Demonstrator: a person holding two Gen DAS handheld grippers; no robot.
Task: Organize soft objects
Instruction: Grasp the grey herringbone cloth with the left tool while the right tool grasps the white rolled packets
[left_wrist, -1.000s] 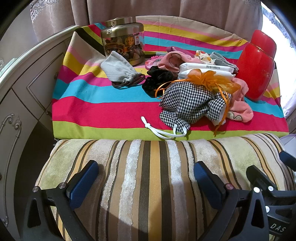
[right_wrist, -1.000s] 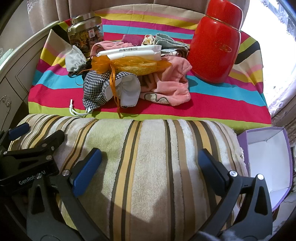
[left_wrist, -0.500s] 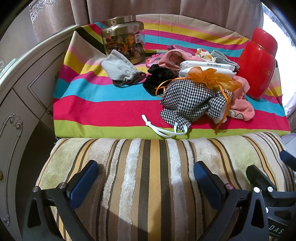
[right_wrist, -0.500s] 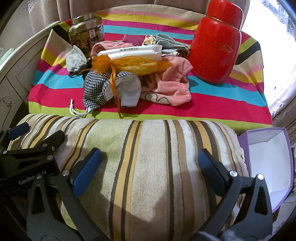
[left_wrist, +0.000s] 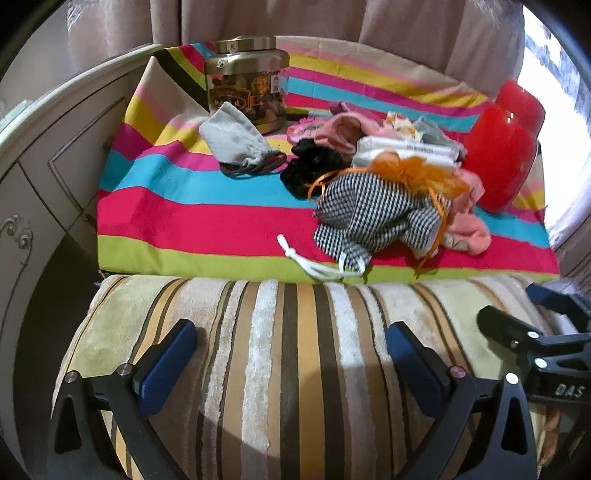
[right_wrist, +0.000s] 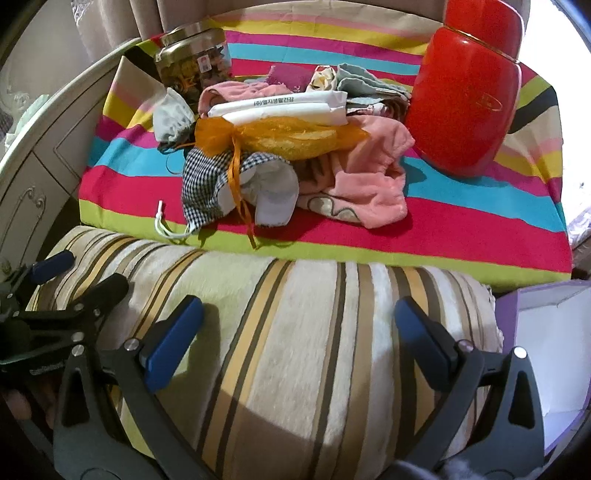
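- Left hand-held gripper (left_wrist: 291, 354): jaws spread wide, empty, over the striped cushion (left_wrist: 295, 350).
- Grey pouch (left_wrist: 232, 138), checked cloth (left_wrist: 373, 218), orange mesh bag (right_wrist: 291, 136) and pink towel (right_wrist: 373, 177): heaped on the striped desk cloth (left_wrist: 192, 221).
- Right hand-held gripper (right_wrist: 299, 332): wide apart, empty.

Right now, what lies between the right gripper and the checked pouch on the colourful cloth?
Only the striped cushion and the cloth's green front edge separate the open right gripper from the checked pouch; the right wrist view shows this.
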